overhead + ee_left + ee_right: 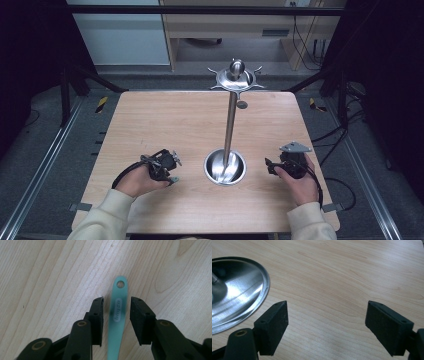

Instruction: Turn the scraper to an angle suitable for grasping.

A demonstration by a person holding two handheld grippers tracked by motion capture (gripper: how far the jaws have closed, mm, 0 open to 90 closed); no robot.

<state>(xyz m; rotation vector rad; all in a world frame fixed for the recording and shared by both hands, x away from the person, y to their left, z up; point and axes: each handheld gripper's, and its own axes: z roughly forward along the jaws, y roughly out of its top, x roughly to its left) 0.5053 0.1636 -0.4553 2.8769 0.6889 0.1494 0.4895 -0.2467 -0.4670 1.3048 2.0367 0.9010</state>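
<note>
While mint-green plastic utensil handle with hanging hole (118,315) lies flat on pale wooden table (165,120), we see left gripper (116,312) straddling it at centre of left gripper view: jaws apart, pads clear of handle on both sides, likely lined up for pinch. Right gripper (325,322), lower right of high view, jaws wide apart, nothing between, parked beside polished steel hook stand's round base (237,292).

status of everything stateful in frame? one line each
Left gripper: jaws open, either side of the handle, pads not pressing it.
Right gripper: jaws wide open, nothing between them.
Teal handle: flat on the table.
Steel stand: upright, its hooks bare.
</note>
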